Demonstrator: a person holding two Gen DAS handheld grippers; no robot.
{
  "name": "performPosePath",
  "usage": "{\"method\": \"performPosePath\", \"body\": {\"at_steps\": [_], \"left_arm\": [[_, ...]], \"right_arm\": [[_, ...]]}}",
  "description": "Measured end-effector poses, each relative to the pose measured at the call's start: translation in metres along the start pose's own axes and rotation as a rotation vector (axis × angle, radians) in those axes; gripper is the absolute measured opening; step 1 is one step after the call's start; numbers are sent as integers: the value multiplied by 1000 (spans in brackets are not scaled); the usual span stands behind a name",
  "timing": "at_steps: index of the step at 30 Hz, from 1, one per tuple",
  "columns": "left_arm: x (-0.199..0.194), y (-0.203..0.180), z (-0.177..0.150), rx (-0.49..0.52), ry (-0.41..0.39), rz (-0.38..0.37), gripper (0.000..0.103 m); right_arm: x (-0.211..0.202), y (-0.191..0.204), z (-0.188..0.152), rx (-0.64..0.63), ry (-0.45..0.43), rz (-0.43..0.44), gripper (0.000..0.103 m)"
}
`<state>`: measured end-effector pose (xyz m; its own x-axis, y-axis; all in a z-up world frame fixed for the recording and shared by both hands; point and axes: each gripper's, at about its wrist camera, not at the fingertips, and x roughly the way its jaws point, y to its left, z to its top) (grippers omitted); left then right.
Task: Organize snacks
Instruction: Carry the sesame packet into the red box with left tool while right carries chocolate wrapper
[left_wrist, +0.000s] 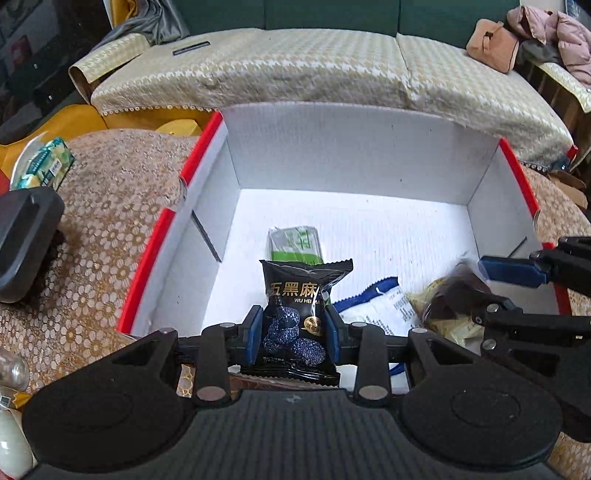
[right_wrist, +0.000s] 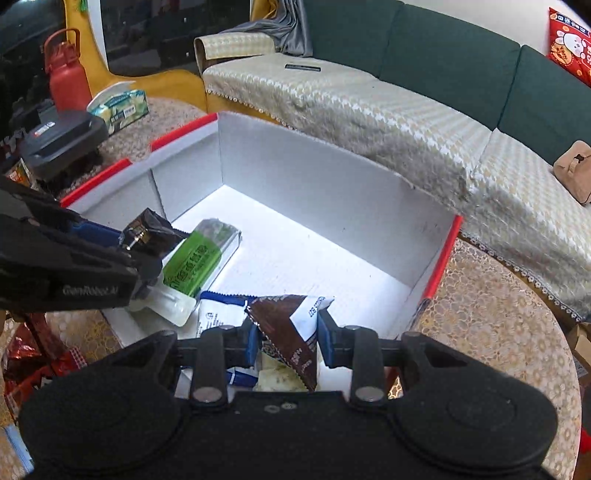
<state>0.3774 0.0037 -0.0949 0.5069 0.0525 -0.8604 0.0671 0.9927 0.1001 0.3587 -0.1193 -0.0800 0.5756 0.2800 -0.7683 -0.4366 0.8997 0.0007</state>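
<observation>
Currently my left gripper (left_wrist: 294, 334) pinches a light, crinkly black foil snack packet (left_wrist: 298, 317) mid-body; my right gripper (right_wrist: 285, 341) clamps a slippery brown wrapper (right_wrist: 286, 332) above the red-edged white cardboard box (left_wrist: 343, 162).

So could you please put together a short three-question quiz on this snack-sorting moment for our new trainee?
1. True or false: the left gripper is shut on a black snack packet.
2. What does the right gripper hold? A) brown packet B) red bottle C) tissue pack
3. Fill in: the green packet lies inside the white ____ with red edges.

Key:
1. True; the blue pads press the packet's sides.
2. A, the brown packet.
3. Box; the packet rests on its floor, near a white packet with blue trim.
</observation>
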Motion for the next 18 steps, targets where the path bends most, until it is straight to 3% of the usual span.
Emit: {"method": "performPosePath", "body": {"at_steps": [4,12,18], "left_arm": [[1,-3,0,13,-8,8,35],[-20,1,-3,-23,-49,-28,56],[-49,5,-16,-31,-111,-50,62]], "right_arm": [[1,-1,1,-6,2,0,31],[-18,-5,-3,22,-33,48,31],[-44,-7,-11,40,-71,75,32]]}}
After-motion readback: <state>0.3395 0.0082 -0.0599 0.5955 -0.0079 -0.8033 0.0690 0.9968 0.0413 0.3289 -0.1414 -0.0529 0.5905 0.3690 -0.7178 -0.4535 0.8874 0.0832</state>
